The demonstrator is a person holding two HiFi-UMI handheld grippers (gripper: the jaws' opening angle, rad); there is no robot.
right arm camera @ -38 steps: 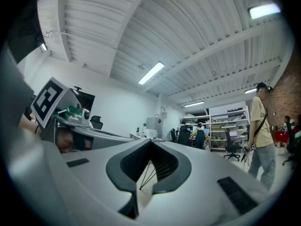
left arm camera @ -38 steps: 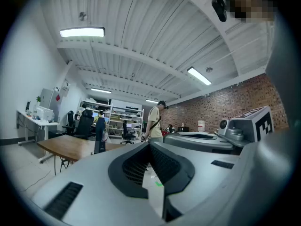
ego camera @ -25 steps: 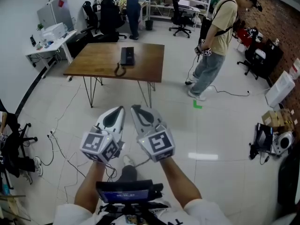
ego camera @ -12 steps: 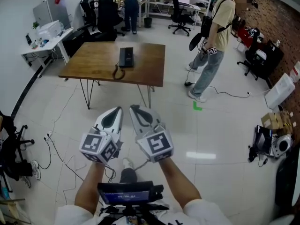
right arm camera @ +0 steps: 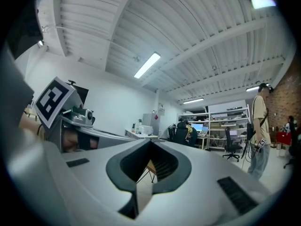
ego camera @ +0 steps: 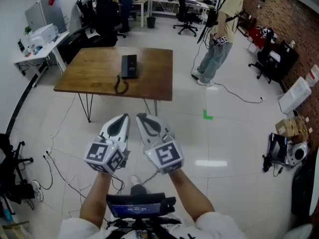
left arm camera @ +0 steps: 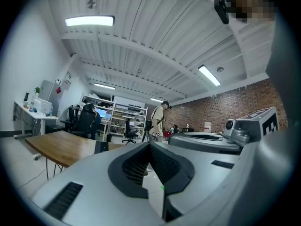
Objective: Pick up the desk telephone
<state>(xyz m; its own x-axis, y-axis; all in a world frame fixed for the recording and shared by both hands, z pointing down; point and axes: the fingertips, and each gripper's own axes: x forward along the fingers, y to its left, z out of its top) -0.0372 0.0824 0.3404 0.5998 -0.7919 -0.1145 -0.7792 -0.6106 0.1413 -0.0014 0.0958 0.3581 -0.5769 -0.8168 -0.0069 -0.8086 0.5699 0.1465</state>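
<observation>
A black desk telephone [ego camera: 129,65] lies on a brown wooden table [ego camera: 94,78], its coiled cord [ego camera: 119,84] trailing toward the table's near edge. My left gripper [ego camera: 123,118] and right gripper [ego camera: 143,117] are held side by side over the white floor, well short of the table. Both are shut with nothing between the jaws. In the left gripper view the telephone [left arm camera: 101,147] shows small on the table [left arm camera: 61,146], beyond the shut left gripper [left arm camera: 149,145]. The right gripper view has the shut right gripper [right arm camera: 149,145] filling the lower half, with the telephone hidden.
A person [ego camera: 219,34] in a beige shirt stands right of the table, a cable [ego camera: 239,96] trailing on the floor. Office chairs [ego camera: 185,9] and desks stand at the back, a white desk [ego camera: 37,51] at left, boxes [ego camera: 294,126] at right. Loose cables [ego camera: 62,163] lie left of my arms.
The table and telephone have drawn nearer and lower in the head view. The person by the table has walked farther away. Both grippers stay shut, side by side.
</observation>
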